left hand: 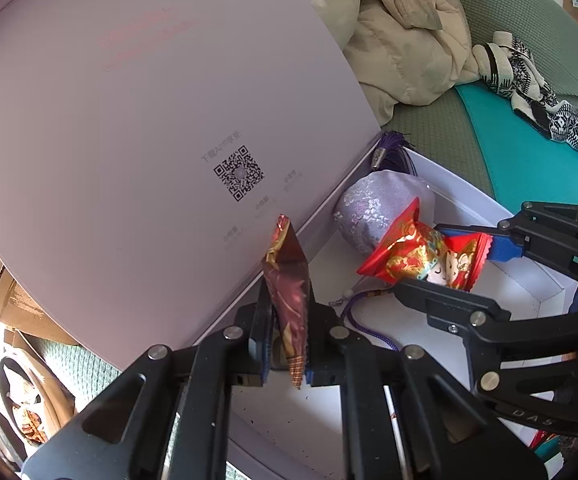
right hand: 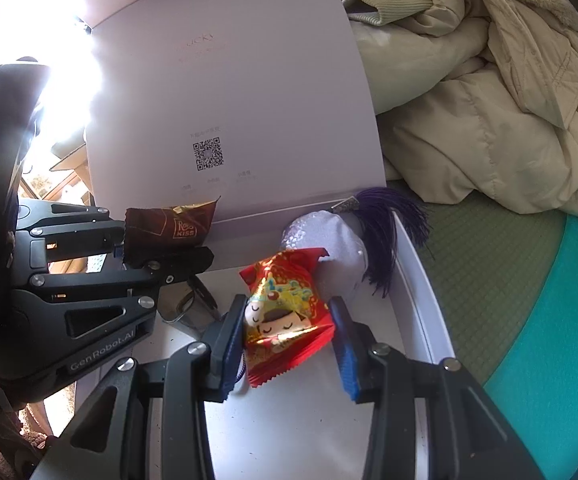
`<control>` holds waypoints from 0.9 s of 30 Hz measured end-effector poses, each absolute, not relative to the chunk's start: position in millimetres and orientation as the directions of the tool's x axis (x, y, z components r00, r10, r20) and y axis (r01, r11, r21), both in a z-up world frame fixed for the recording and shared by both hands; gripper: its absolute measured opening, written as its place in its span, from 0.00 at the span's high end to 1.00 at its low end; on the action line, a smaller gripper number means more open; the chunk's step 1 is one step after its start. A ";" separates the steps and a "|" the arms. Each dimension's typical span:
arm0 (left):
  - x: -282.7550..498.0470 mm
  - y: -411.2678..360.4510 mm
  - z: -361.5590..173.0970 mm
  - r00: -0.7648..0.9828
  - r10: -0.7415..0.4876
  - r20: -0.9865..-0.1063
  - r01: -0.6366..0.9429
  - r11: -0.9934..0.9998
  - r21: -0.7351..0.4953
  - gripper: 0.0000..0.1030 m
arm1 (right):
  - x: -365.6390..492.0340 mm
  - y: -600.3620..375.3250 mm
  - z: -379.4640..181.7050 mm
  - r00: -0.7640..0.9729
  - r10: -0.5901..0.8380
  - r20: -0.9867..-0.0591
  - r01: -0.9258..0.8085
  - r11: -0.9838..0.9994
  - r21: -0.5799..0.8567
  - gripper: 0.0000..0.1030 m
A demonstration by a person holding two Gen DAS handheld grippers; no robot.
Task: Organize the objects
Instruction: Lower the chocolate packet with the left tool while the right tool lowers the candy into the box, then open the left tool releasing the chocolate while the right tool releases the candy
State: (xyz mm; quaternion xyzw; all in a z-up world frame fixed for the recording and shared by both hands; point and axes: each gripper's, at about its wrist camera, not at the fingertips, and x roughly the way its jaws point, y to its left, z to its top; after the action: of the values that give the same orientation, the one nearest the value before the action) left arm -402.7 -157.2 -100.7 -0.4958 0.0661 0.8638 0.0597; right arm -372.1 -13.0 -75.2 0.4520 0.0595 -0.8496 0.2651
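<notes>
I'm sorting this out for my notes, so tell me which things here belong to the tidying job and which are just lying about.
Part of the job:
- brown snack packet in left gripper
- red snack packet between the fingers of right gripper
- white box
- lilac pouch with purple tassel

Lying about:
- beige jacket
- patterned socks
- cardboard box

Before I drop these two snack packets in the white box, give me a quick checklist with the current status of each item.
1. Left gripper clamped on brown packet: ok.
2. Right gripper gripping red packet: cannot tell, pads look wide.
3. Box lid standing open: ok.
4. Bare floor in white box for both packets: ok.
5. Lilac pouch and tassel out of the drop spot: ok.
</notes>
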 end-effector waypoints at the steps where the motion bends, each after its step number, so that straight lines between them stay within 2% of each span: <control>1: -402.8 -156.5 -101.5 -0.499 0.041 -0.866 -0.170 -0.984 0.051 0.90 | -372.2 -13.0 -75.1 -0.451 -0.395 -0.801 0.503 -0.853 0.138 0.60; 9: -401.2 -154.4 -102.4 -0.495 0.051 -0.867 -0.163 -0.986 0.035 0.89 | -371.3 -13.5 -73.2 -0.448 -0.382 -0.808 0.503 -0.855 0.126 0.60; 12: -400.8 -154.3 -102.0 -0.491 0.052 -0.870 -0.161 -0.987 0.031 0.88 | -369.2 -13.0 -70.7 -0.454 -0.378 -0.807 0.499 -0.858 0.121 0.49; 13: -401.5 -154.7 -101.8 -0.493 0.053 -0.868 -0.162 -0.986 0.032 0.88 | -368.6 -12.2 -69.5 -0.456 -0.378 -0.806 0.499 -0.858 0.121 0.49; 15: -400.1 -155.2 -101.4 -0.492 0.049 -0.869 -0.156 -0.987 0.033 0.85 | -367.4 -10.1 -67.0 -0.460 -0.377 -0.804 0.498 -0.859 0.119 0.49; 17: -399.3 -155.8 -100.4 -0.491 0.030 -0.871 -0.140 -0.989 0.045 0.76 | -366.6 -7.5 -64.2 -0.462 -0.375 -0.803 0.495 -0.861 0.117 0.49; 27: -383.5 -160.0 -82.4 -0.521 0.007 -0.854 -0.120 -0.991 0.065 0.69 | -356.5 -0.3 -52.2 -0.486 -0.370 -0.792 0.498 -0.862 0.097 0.48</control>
State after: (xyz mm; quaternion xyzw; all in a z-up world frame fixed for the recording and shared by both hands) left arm -383.4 -160.0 -82.4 -0.4882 0.0577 0.8701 0.0366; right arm -356.5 -0.3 -52.2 0.4397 0.0729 -0.8588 0.2527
